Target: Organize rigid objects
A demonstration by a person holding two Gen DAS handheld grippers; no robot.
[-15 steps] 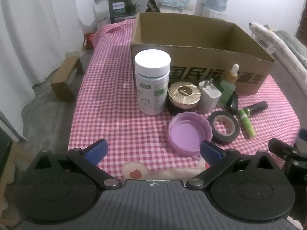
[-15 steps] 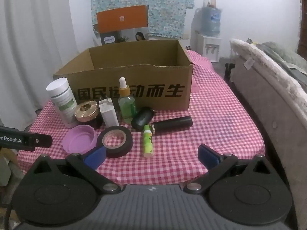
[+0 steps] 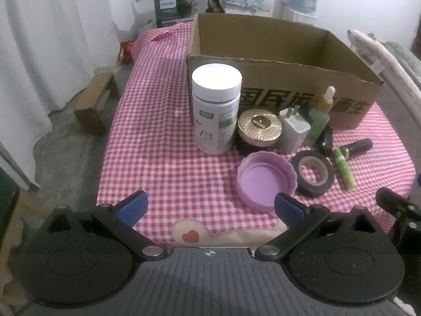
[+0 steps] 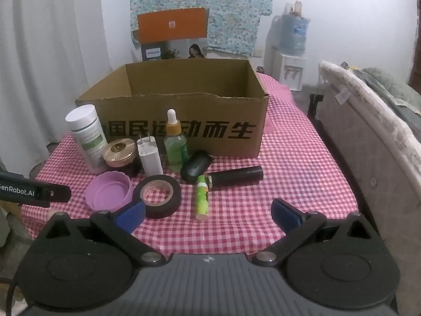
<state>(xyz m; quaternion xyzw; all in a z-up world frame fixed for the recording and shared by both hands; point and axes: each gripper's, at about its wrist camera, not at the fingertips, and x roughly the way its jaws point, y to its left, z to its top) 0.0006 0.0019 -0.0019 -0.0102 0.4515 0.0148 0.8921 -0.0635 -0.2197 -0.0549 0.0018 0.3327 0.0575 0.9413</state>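
An open cardboard box [image 3: 289,84] [image 4: 184,131] stands on the pink checked table. In front of it sit a white pill bottle [image 3: 215,110] [image 4: 86,137], a gold-lidded jar [image 3: 259,129] [image 4: 119,152], a white charger [image 3: 293,131] [image 4: 150,155], a green dropper bottle [image 3: 319,117] [image 4: 175,142], a purple lid [image 3: 265,181] [image 4: 109,191], a black tape roll [image 3: 314,172] [image 4: 157,194], a green lip balm [image 3: 343,168] [image 4: 202,197], a black oval case [image 4: 196,168] and a black tube [image 4: 235,176]. My left gripper [image 3: 210,208] is open and empty at the near edge. My right gripper [image 4: 208,213] is open and empty, near the tape.
A sofa [image 4: 368,137] runs along the table's right side. A water dispenser [image 4: 292,52] and an orange box [image 4: 171,26] stand behind. White curtains [image 3: 39,52] hang at the left; a small cardboard box [image 3: 94,102] lies on the floor there.
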